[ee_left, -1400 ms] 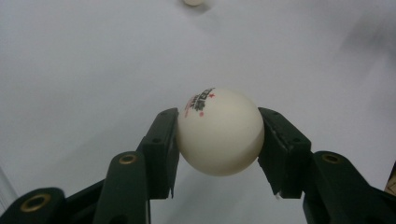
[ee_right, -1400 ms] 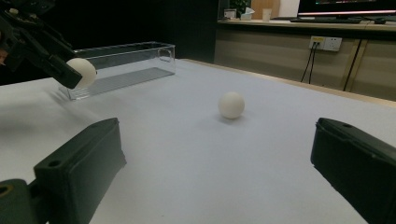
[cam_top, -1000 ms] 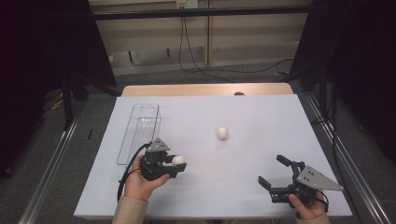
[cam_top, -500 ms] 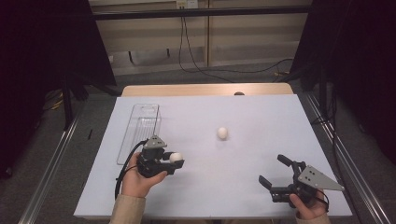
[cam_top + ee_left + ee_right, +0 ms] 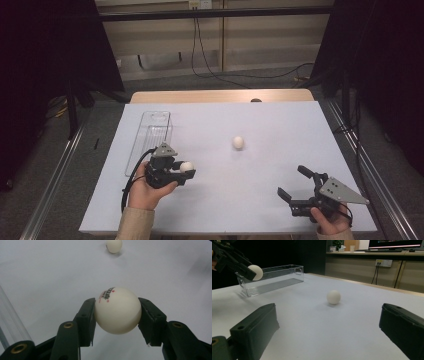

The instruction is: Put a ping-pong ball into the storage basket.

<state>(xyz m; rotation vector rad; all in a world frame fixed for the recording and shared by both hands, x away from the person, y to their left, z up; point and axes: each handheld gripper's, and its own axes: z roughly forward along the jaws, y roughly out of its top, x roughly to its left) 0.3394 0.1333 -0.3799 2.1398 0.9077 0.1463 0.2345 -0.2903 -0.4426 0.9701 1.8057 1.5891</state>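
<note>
My left gripper (image 5: 186, 169) is shut on a white ping-pong ball (image 5: 117, 310) with red print, held just above the white table at the front left. The ball sits squarely between both black pads (image 5: 86, 320). A second white ball (image 5: 238, 142) lies loose near the table's middle, and it is also ahead in the right gripper view (image 5: 333, 297). My right gripper (image 5: 291, 181) rests at the front right with its jaws wide open and nothing between them. The right gripper view also catches the held ball (image 5: 255, 272) at the far left.
A clear plastic tray (image 5: 150, 140), long and narrow, lies on the left of the table just beyond my left hand; I see nothing inside it (image 5: 272, 280). The white table top (image 5: 280, 125) ends at a wooden strip at the back. Cables hang behind.
My left gripper, still holding the ball, has drifted slightly left and away from me, toward the tray. The right gripper and the loose ball have not moved.
</note>
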